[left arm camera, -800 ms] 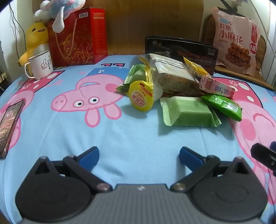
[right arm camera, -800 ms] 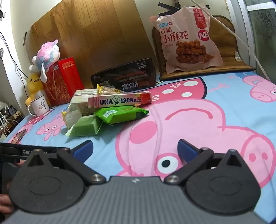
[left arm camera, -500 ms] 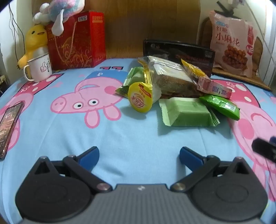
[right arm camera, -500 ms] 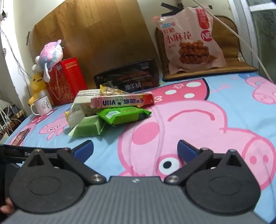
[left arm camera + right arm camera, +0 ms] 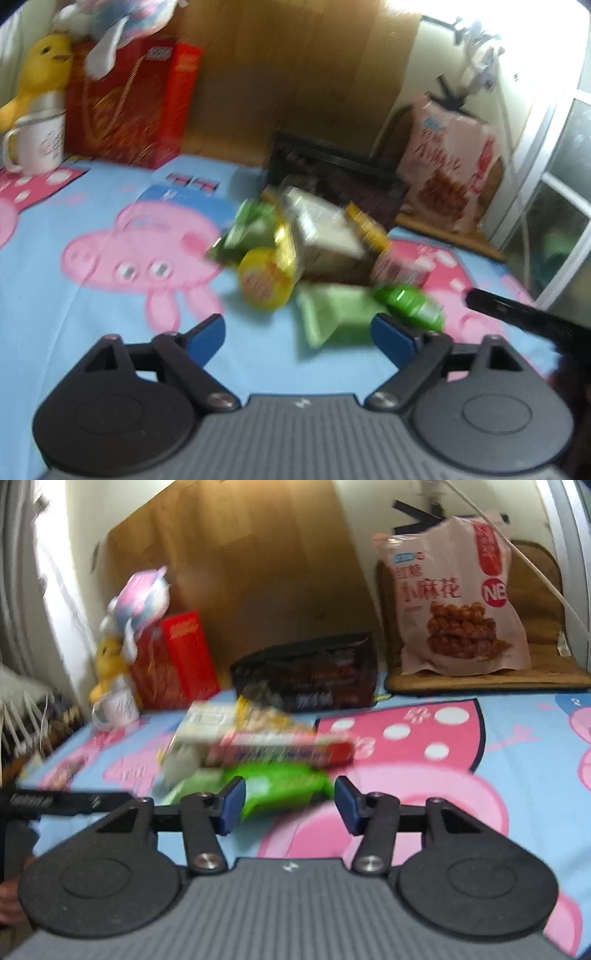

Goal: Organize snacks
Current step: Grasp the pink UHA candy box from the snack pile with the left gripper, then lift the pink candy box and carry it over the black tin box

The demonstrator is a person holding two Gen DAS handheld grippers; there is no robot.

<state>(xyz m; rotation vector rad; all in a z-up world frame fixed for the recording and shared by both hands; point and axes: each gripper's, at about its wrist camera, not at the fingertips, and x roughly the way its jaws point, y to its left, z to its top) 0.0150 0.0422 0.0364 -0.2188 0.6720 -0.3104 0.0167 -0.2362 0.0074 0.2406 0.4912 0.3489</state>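
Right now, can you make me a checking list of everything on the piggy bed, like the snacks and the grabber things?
Surface: cartoon-pig bedsheet, blue and pink.
Job's things: snack pile; bright green packet nearest.
Clutter: white mug, red box, yellow duck plush, black box, big pink snack bag.
Grippers: left gripper jaws open, empty; right gripper jaws apart either side of the green packet, not pressing.
Cables: white cord.
Surroundings: wooden board.

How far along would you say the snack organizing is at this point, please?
Nothing looks sorted yet: the snacks still sit in one heap on the blue sheet. In hand: the right tongs are lined up on the bright green packet, pads not visibly pressing it. The left tongs stand open and empty, short of the yellow cup. All the sorting remains.
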